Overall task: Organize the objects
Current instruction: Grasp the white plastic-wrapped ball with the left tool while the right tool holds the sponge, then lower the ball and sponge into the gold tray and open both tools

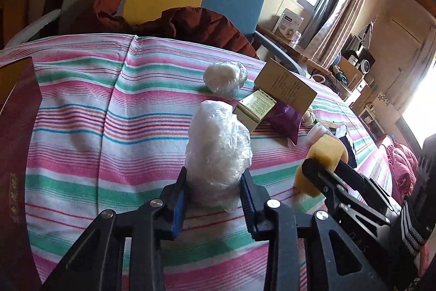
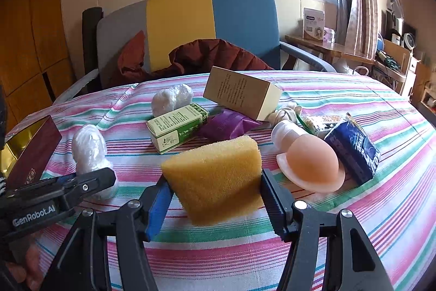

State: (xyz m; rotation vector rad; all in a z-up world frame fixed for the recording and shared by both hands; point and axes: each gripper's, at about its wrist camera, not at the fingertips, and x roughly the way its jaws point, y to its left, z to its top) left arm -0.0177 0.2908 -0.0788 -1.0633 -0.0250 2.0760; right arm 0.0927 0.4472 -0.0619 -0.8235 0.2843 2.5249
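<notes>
Striped cloth (image 2: 354,105) spread wide, scattered with boxes and packets.
Right gripper (image 2: 215,198) clamps the yellow sponge (image 2: 215,176) between half-spread jaws at 6 o'clock of the right wrist view; at 9 o'clock the left gripper (image 1: 215,190), jaws drawn nearly together, pinches a plastic-wrapped white bundle (image 1: 215,149). A green carton (image 2: 177,127) lies at the centre, at 12 o'clock from the sponge.

The red box (image 1: 16,143) runs off the left edge in both views. Beside the sponge (image 2: 215,176), the bundle's (image 2: 91,152) base hides behind the left gripper (image 2: 90,182). Print on the green carton (image 2: 177,127) is too small to read.
</notes>
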